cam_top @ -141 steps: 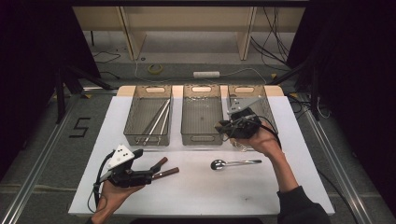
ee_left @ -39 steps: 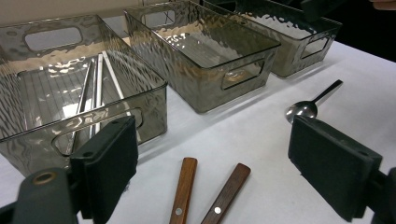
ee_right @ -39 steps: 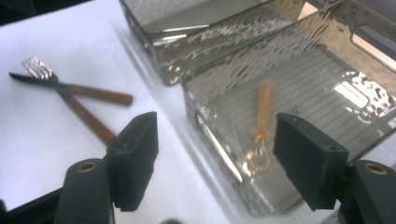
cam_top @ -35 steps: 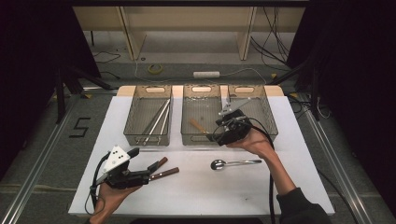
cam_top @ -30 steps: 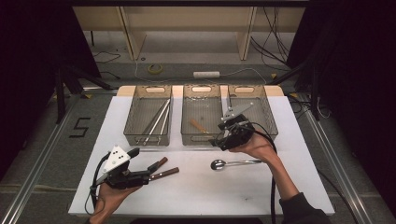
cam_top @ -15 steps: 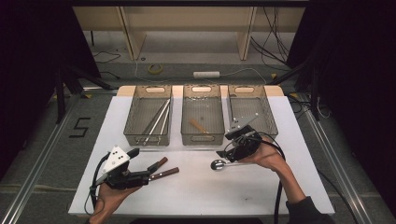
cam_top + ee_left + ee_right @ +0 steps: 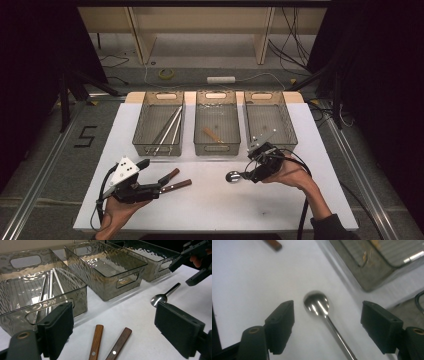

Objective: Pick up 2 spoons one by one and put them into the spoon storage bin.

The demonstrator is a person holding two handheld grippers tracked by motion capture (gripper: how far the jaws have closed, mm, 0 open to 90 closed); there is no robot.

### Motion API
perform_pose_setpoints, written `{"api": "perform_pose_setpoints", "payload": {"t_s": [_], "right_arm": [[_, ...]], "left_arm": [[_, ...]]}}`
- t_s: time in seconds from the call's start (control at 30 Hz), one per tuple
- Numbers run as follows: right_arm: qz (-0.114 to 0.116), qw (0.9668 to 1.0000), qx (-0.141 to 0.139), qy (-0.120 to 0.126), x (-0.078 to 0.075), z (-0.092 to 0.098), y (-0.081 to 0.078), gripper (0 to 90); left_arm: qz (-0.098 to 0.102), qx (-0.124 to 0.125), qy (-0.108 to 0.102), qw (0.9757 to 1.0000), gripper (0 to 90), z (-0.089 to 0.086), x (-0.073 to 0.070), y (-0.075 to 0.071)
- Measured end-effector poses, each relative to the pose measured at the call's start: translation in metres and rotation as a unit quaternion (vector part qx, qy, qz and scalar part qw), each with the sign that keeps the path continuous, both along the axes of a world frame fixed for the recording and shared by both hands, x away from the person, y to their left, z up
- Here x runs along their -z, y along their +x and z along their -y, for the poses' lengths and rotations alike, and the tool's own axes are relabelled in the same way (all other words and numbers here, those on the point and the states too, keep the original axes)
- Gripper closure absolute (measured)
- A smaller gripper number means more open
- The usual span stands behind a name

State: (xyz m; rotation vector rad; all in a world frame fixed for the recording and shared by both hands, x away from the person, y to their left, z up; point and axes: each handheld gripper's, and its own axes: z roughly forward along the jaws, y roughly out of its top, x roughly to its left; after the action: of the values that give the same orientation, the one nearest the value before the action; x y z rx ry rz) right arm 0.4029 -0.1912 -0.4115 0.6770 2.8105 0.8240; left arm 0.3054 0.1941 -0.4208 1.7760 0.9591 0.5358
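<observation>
Two jaws of the right gripper point(image 7: 327, 327) stand spread over the spoon point(image 7: 317, 303), which lies flat on the table point(image 7: 210, 200) before the bins; closing too high could skid the thin handle sideways

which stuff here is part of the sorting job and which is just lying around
In the job: spoon, right tool, two wooden-handled pieces, left tool, three bins.
Lying about: cable coil, power strip, floor marking 5.
</observation>
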Motion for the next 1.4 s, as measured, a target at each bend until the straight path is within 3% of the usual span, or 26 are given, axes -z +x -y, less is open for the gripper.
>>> {"api": "perform_pose_setpoints", "payload": {"t_s": [0.23, 0.7, 1.4], "right_arm": [[-0.006, 0.9986, -0.01, -0.052, 0.016, -0.001, 0.003, 34.7], [-0.016, 0.9947, -0.027, -0.098, 0.04, -0.002, 0.01, 56.9], [-0.002, 0.9906, -0.052, -0.127, 0.049, -0.013, 0.011, 76.1]], "left_arm": [[0.0, 0.0, 0.001, 1.0, 15.2, 0.0, 0.0, 0.0], [-0.002, 0.002, 0.005, 1.0, 15.2, 0.001, 0.001, 0.001], [-0.001, 0.001, 0.009, 1.0, 15.2, 0.002, 0.001, 0.001]]}}
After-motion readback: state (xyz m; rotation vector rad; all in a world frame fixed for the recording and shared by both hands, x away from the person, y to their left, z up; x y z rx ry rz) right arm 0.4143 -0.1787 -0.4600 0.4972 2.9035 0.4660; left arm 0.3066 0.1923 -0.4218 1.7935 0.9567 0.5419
